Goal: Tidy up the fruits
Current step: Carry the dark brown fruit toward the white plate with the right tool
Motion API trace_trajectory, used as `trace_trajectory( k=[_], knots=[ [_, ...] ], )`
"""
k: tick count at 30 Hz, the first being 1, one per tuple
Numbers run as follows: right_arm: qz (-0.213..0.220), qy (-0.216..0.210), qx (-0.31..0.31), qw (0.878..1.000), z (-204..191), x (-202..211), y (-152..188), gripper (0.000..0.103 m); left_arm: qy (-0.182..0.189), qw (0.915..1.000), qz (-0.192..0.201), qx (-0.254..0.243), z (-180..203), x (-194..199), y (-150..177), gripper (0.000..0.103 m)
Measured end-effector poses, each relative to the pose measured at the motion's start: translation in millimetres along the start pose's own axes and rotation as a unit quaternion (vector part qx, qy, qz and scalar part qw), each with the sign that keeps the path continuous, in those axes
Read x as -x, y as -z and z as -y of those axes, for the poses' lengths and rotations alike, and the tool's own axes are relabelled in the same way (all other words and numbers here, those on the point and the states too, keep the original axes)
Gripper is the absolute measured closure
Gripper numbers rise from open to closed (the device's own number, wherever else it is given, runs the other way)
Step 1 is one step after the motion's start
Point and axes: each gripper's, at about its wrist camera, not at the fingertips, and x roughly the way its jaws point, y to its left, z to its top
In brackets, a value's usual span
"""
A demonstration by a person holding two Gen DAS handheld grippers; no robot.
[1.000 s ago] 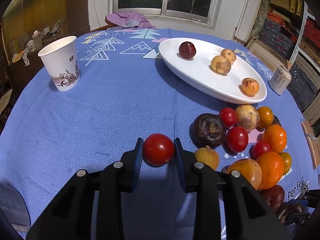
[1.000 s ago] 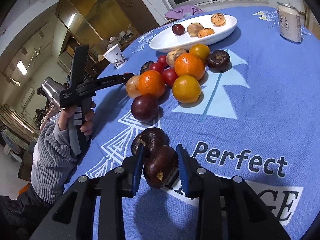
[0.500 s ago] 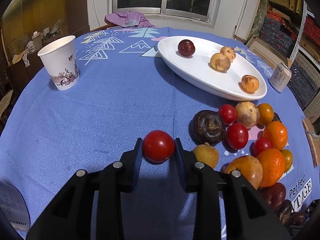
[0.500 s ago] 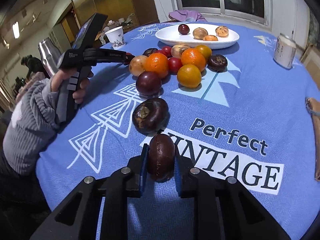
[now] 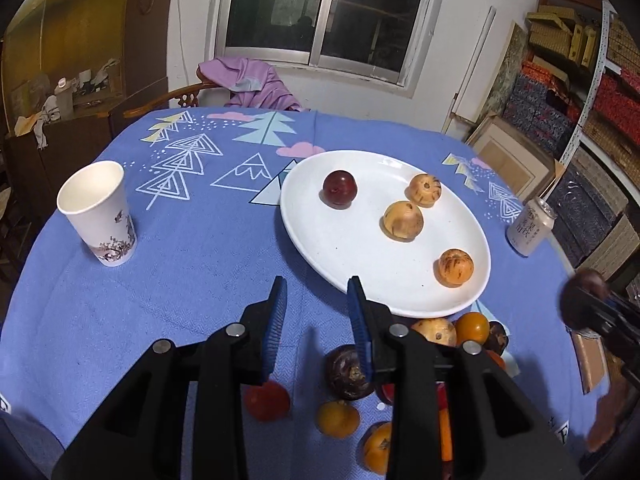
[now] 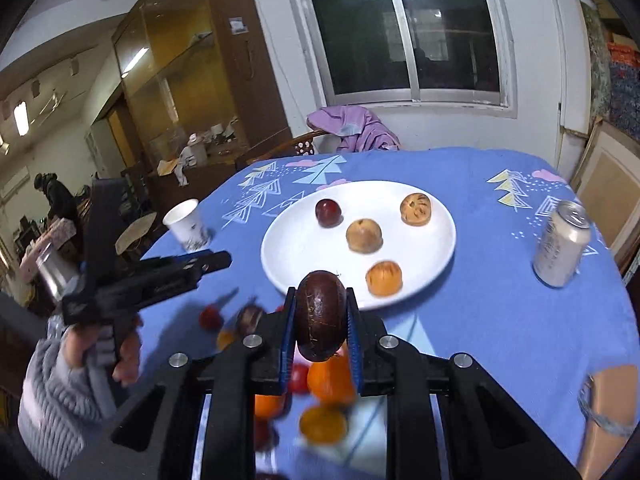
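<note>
While in right claw (image 6: 321,295), dark fruit (image 6: 320,322).

Both views are being lit evenly by indoor ceiling light, with the dark glass window (image 6: 416,32) contributing nothing. Soft shadows are being cast onto the blue patterned tablecloth (image 5: 192,280). The pile of orange and red fruits (image 6: 320,384) is being smeared by motion blur, and edges are being bent and darkened by fisheye distortion.

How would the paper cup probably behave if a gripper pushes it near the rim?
The paper cup stands tall on a narrower base, so it would likely tip rather than slide. Thin paper walls may dent under squeezing.
</note>
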Motion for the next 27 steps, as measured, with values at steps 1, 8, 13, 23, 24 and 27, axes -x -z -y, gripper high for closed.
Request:
trace_trajectory(
  k=[1, 8, 13, 23, 24, 27],
  knots=[
    [0.001, -0.010, -0.012, 1.000, 4, -5, 0, 0.081, -0.006, 0.9999, -0.007, -0.011, -1, 3, 6, 0.072],
    [-0.015, -0.046, -0.035, 0.998, 12, -17, 5, 0.081, -0.039, 0.9974, -0.050, -0.034, -25, -13, 57, 0.061],
    [-0.006, -0.047, -0.048, 0.998, 18, -8, 8, 0.081, -0.033, 0.9962, -0.055, -0.059, -12, -19, 65, 0.062],
    [-0.003, -0.047, -0.064, 0.997, 28, -4, 8, 0.081, -0.013, 0.9965, -0.049, -0.066, -7, -20, 75, 0.075],
    [-0.004, -0.045, -0.067, 0.997, 30, -5, 8, 0.081, -0.014, 0.9964, -0.047, -0.069, -6, -19, 75, 0.075],
    [-0.001, -0.038, -0.074, 0.997, 37, -5, 7, 0.080, -0.002, 0.9972, -0.037, -0.064, -2, -13, 71, 0.075]
  ],
)
